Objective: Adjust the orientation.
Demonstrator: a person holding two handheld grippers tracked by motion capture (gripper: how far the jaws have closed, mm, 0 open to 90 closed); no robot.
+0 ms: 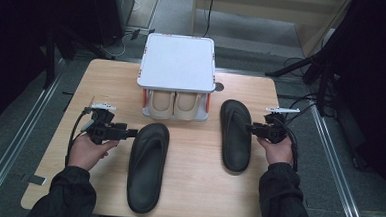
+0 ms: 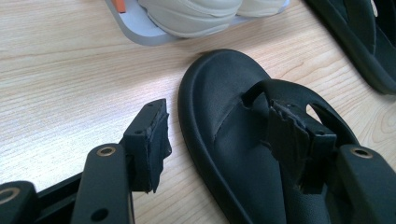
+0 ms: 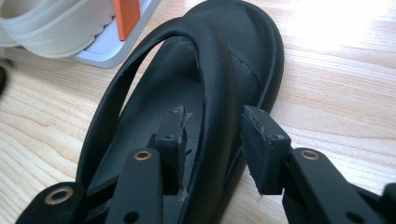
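Black flip-flops lie flat on the wood table (image 1: 191,198), one before each gripper, in front of a white rack (image 1: 177,62) that holds a cream pair (image 1: 173,106). The right gripper (image 1: 254,127) has its fingers (image 3: 173,140) spread astride the strap of the right flip-flop (image 1: 235,135), one pad inside it and one outside, neither pressing. The left gripper (image 1: 132,133) is also spread, straddling the rim of the left flip-flop (image 1: 148,166), with one pad resting against its strap. Neither is lifted or gripped, so I judge the moving is all still to do.
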